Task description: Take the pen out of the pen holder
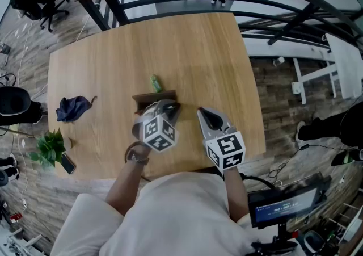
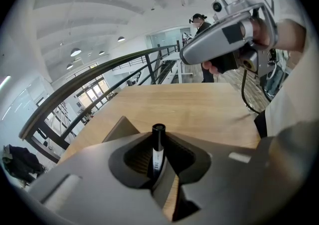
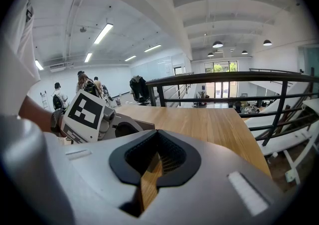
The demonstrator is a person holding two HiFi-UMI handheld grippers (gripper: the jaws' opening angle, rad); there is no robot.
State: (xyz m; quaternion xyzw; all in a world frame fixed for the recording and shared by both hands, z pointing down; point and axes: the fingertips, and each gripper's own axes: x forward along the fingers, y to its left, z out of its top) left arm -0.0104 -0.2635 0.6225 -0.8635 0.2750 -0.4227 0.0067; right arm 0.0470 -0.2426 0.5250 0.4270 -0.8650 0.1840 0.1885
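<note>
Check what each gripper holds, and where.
Left gripper: jaws shut on the pen, on its white barrel below the black cap. Right gripper holds nothing.

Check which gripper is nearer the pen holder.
Left. The left gripper is at the near right edge of the pen holder, jaws shut on the pen. The right gripper is farther to the holder's right, apart from it, holding nothing.

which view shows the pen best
The left gripper view: the pen stands upright between the left hand-held gripper's jaws, black cap and white barrel plain to see. In the head view that hand-held gripper hides the pen. The right gripper view shows no pen, only the left hand-held gripper's marker cube.
</note>
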